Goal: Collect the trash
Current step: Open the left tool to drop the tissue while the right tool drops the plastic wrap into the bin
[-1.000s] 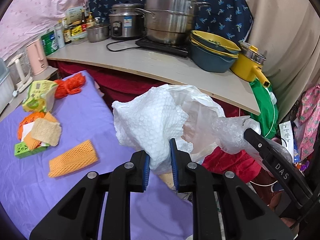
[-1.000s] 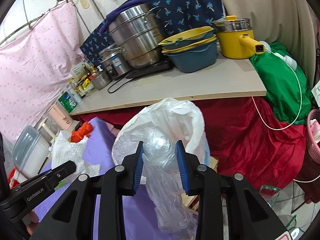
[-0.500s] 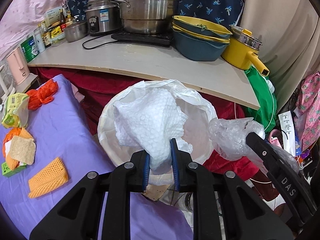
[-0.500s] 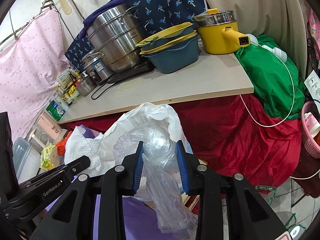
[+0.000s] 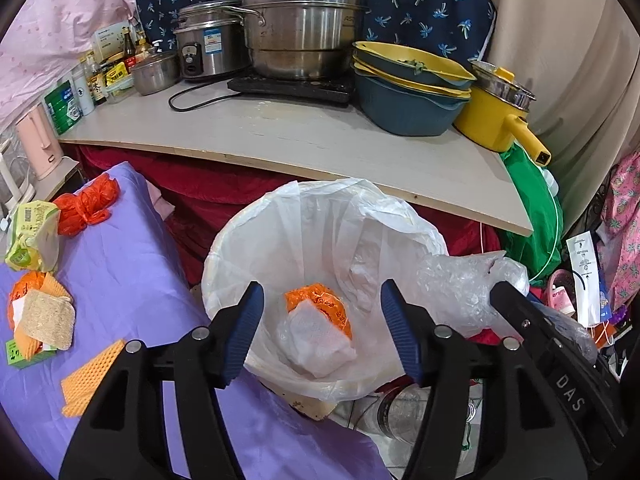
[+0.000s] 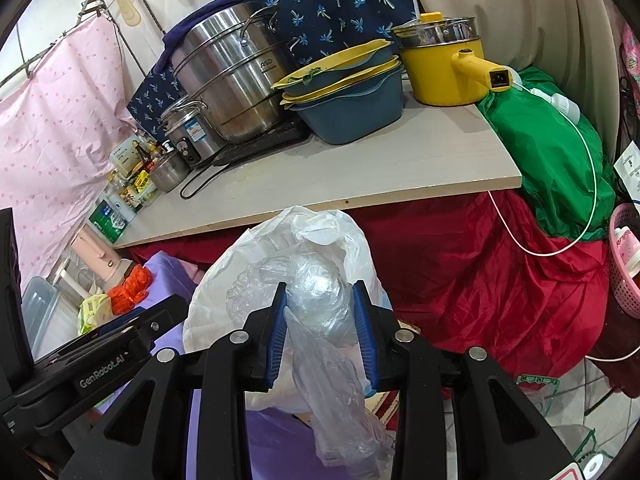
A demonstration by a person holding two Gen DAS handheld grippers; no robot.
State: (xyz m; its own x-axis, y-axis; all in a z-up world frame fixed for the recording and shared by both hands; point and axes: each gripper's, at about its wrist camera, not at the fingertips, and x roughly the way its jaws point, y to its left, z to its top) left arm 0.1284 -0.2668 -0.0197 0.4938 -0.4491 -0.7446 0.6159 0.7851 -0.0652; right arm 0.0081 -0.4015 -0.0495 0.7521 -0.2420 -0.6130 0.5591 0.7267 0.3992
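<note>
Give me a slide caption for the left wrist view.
Open left tool above the white-lined trash bin, white foam sheet dropped inside; right tool holds crumpled clear plastic wrap nearby.

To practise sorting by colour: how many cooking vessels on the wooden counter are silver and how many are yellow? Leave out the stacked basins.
Silver: 3 (steamer pot, rice cooker, small lidded pot)
Yellow: 1 (yellow pot)
Total: 4
</note>
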